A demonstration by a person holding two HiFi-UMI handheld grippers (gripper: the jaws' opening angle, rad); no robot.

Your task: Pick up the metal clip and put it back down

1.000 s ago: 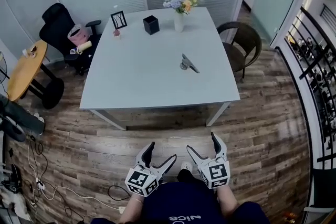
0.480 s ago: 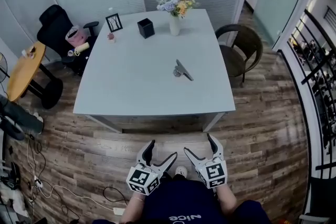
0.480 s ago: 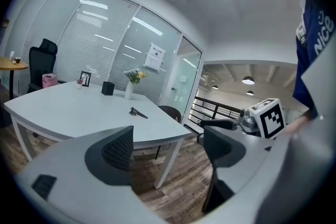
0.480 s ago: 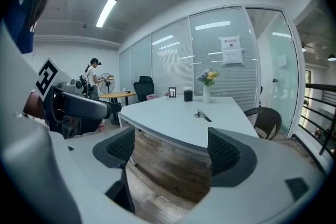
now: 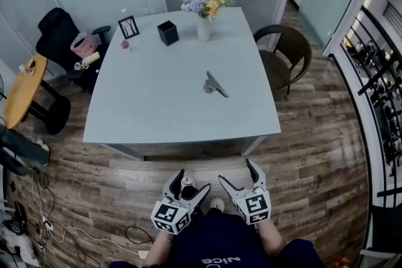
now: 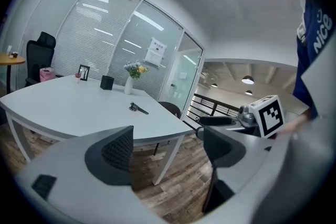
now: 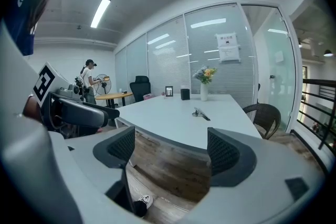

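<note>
The metal clip (image 5: 213,84) lies on the right half of the white table (image 5: 157,103), a grey lever with a round end. It shows small in the left gripper view (image 6: 138,108) and in the right gripper view (image 7: 199,113). Both grippers hang low near my body, well short of the table's near edge. My left gripper (image 5: 188,184) is open and empty; so is my right gripper (image 5: 240,172). In the left gripper view the left gripper (image 6: 168,149) frames the wooden floor, and the right gripper (image 7: 170,150) does the same in its own view.
At the table's far end stand a flower vase (image 5: 203,27), a black cup (image 5: 168,32) and a small picture frame (image 5: 129,27). A brown chair (image 5: 284,50) sits at the right, a black office chair (image 5: 59,41) and a round wooden table (image 5: 22,88) at the left. Cables (image 5: 69,232) lie on the floor.
The table and the clip have slid down and left in the head view, so I stand a little nearer. Both grippers keep their open pose by my body.
</note>
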